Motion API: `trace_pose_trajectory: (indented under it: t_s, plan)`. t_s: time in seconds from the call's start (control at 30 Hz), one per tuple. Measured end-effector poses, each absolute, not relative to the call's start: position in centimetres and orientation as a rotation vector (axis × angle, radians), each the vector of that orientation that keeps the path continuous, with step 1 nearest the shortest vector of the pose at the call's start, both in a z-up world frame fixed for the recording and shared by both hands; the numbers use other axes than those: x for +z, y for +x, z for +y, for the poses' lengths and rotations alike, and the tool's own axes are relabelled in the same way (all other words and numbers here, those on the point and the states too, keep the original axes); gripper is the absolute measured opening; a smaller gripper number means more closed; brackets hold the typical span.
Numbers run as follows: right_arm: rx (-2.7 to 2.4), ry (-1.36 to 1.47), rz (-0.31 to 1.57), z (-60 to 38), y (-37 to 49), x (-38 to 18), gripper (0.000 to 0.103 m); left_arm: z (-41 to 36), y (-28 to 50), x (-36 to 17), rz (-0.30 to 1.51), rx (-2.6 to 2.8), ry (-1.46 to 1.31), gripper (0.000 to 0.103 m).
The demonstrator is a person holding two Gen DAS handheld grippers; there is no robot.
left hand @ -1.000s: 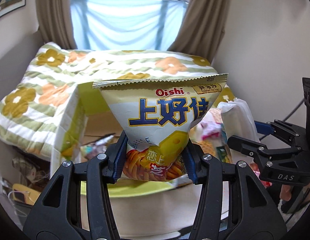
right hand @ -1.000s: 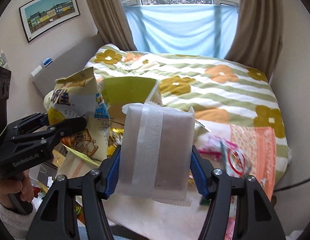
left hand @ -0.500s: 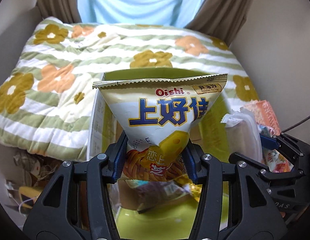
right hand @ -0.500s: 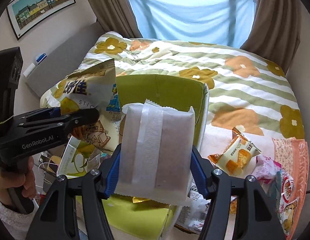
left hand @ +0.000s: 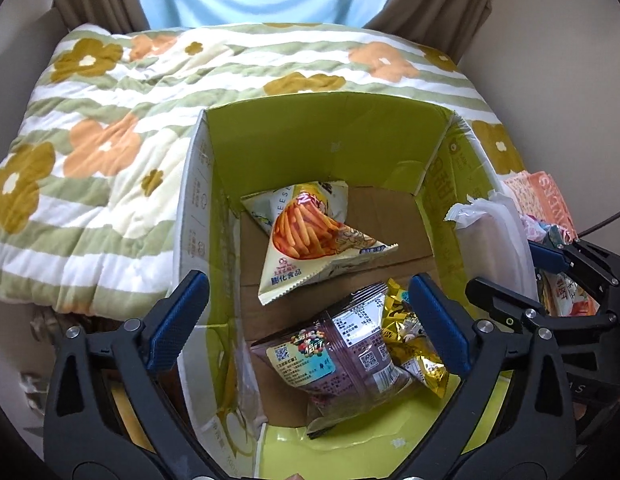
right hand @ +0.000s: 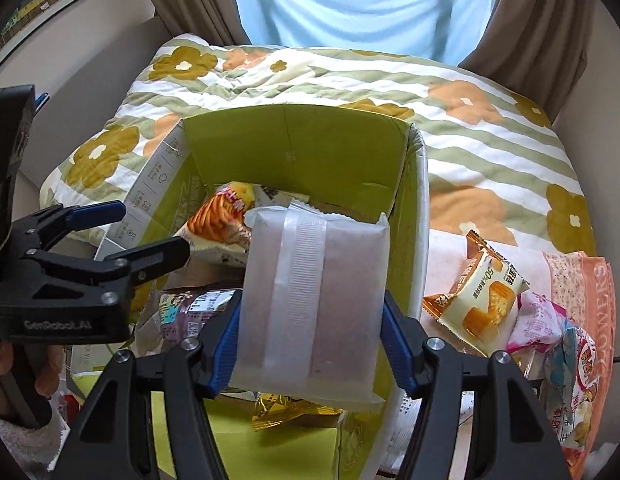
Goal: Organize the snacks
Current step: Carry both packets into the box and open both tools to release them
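Note:
A green-lined cardboard box [left hand: 322, 140] [right hand: 293, 144] stands on the bed. My left gripper [left hand: 305, 320] is open and empty above it; it also shows in the right wrist view [right hand: 137, 232]. The yellow Oishi chip bag [left hand: 305, 236] lies in the box, beside a purple snack bag [left hand: 342, 356] and a gold packet [left hand: 414, 344]. My right gripper [right hand: 310, 340] is shut on a frosted white packet [right hand: 314, 300], held over the box's right side; the packet also shows in the left wrist view [left hand: 490, 240].
A flowered quilt [left hand: 109, 128] covers the bed around the box. Several loose snack packets [right hand: 482, 296] lie on the bed right of the box, with a pink-orange bag [right hand: 586, 300] beyond. Curtains and a window stand behind.
My left gripper opened and let go of the Oishi bag, which dropped into the box. Both grippers tilted down over the box; the right one kept hold of the white packet.

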State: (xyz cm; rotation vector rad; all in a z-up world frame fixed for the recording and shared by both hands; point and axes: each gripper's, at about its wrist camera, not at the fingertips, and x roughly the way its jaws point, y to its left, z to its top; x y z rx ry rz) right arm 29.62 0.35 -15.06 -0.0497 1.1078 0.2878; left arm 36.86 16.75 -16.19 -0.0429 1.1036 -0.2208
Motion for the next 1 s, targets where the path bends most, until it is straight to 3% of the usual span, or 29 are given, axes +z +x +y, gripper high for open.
trace_pose_trajectory:
  t_s: [0.37,0.4,0.47,0.5,0.53,1.0]
  plan:
    - [0.346,-0.041,1.156,1.9,30.1,-16.7,0.060,19.5,33.4,-15.8,1.086,-0.157,-0.135,0.099]
    - [0.352,-0.031,1.148,1.8,30.0,-16.6,0.062,19.6,33.2,-15.7,1.086,-0.152,-0.141,0.099]
    - [0.353,-0.023,1.102,1.6,29.5,-16.1,0.077,19.8,32.9,-15.8,1.087,-0.148,-0.152,0.099]
    - [0.357,-0.016,1.088,1.5,29.3,-15.9,0.090,19.8,32.8,-15.8,1.087,-0.147,-0.159,0.099]
    - [0.363,-0.004,1.088,1.4,29.1,-15.9,0.093,19.8,32.6,-15.9,1.090,-0.143,-0.164,0.099]
    - [0.343,0.045,1.035,0.2,25.4,-14.3,0.093,19.2,29.3,-14.3,1.055,-0.166,-0.146,0.099]
